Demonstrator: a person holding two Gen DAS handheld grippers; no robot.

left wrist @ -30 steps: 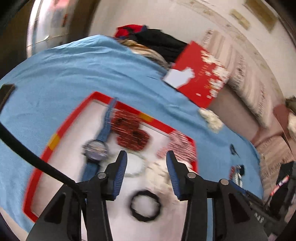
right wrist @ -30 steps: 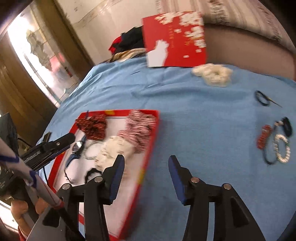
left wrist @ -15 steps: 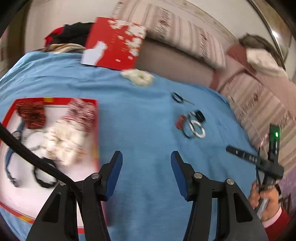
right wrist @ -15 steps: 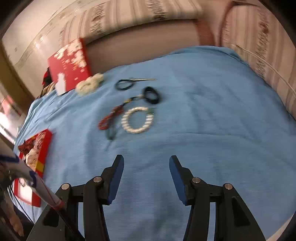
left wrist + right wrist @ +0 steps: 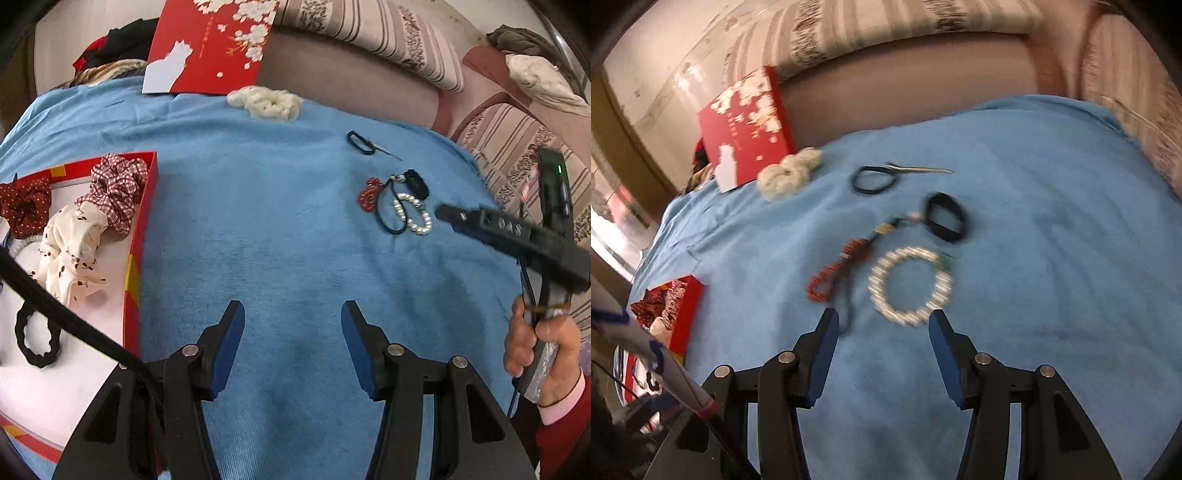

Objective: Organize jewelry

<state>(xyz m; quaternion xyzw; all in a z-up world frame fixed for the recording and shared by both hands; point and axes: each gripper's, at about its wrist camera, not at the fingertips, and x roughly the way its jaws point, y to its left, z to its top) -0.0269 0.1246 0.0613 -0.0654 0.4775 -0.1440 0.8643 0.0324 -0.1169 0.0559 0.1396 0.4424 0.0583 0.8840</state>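
Blue cloth covers the table [image 5: 1015, 229] under both my grippers. My right gripper [image 5: 882, 328] hangs with fingers released, the pearl bracelet [image 5: 910, 284] just ahead between their tips (slightly blurred). My left gripper [image 5: 291, 325] is likewise released, empty, the red tray [image 5: 138, 236] off its left finger.

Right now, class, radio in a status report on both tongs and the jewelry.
Left tongs and right tongs open, empty. Pearl bracelet loose on blue cloth, just ahead of right tongs. Nothing blocking.

Two downward-tilted wrist views, shared pearl bracelet [image 5: 413, 214] on blue cloth [image 5: 1015, 221]
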